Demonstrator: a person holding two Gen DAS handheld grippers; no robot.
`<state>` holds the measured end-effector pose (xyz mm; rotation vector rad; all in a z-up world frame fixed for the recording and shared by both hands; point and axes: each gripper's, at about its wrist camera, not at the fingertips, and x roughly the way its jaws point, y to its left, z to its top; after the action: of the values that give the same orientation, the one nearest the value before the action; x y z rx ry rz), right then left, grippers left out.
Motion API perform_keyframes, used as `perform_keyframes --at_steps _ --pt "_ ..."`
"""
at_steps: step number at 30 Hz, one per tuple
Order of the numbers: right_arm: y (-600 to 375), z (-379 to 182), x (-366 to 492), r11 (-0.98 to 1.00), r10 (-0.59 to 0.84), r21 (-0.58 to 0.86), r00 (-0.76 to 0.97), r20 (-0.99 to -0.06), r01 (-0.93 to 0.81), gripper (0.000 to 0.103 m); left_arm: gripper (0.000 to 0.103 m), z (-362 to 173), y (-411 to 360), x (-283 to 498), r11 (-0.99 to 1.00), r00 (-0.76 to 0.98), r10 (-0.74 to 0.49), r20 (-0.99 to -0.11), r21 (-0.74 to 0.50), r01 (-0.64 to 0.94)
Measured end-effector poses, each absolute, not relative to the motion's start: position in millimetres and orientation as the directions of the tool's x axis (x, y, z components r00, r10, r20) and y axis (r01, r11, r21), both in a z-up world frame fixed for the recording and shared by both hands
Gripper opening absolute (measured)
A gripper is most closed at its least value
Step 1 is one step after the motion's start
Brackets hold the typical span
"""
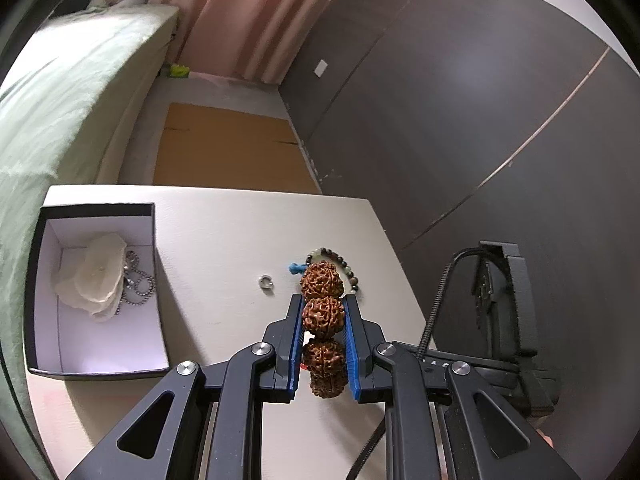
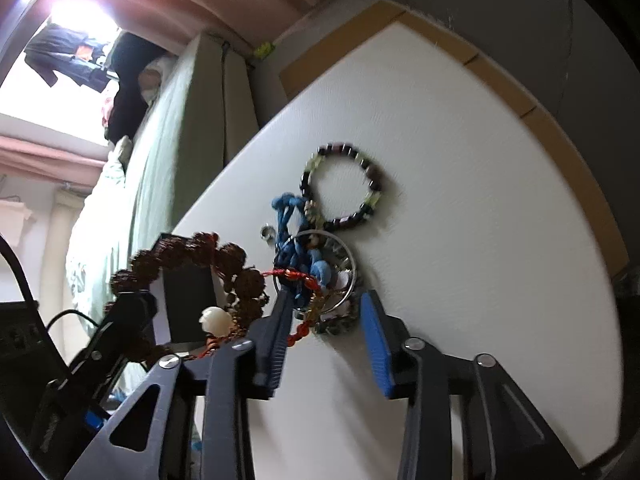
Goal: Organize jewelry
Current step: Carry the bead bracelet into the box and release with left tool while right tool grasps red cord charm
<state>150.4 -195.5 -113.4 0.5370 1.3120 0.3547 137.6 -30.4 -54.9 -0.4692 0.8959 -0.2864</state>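
Note:
My left gripper [image 1: 323, 304] is shut on a bracelet of big brown knobbly seed beads [image 1: 322, 316] and holds it above the white table [image 1: 224, 240]. The same bracelet [image 2: 224, 264] shows at the left of the right wrist view, with a white bead and red cord. My right gripper [image 2: 326, 300] is open, its jaws either side of a tangle of blue cord, a silver bangle [image 2: 340, 276] and small beads. A dark beaded bracelet [image 2: 344, 184] and a small silver ring [image 2: 267, 233] lie beyond it. The ring [image 1: 264, 281] also shows in the left wrist view.
An open black box with white lining [image 1: 96, 344] stands at the table's left and holds a white flower piece [image 1: 94, 280] and a ball chain [image 1: 138, 286]. A green-covered bed [image 1: 60, 112] runs along the left. A dark wall [image 1: 480, 120] is at the right.

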Motion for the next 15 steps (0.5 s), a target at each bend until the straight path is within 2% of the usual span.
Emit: perform_keyframes --at_steps 5,10,15 --pt "-187.5 -118.0 152.4 0.84 0.515 0.54 0.23 -0.826 0.058 0.033 0.019 -53.9 -23.3 136.3 0.863 0.598 -0.422 -0.681 -0.505 0.035" --pt "-184.6 -111.0 153.9 0.85 0.501 0.526 0.258 -0.826 0.033 0.016 0.019 -43.6 -10.4 127.9 0.868 0.629 -0.399 -0.668 -0.497 0.023" --pt "-182.0 -107.4 154.3 0.868 0.474 0.496 0.266 -0.839 0.019 0.015 0.019 -27.2 9.3 114.2 0.867 0.672 -0.373 -0.64 -0.498 0.006"
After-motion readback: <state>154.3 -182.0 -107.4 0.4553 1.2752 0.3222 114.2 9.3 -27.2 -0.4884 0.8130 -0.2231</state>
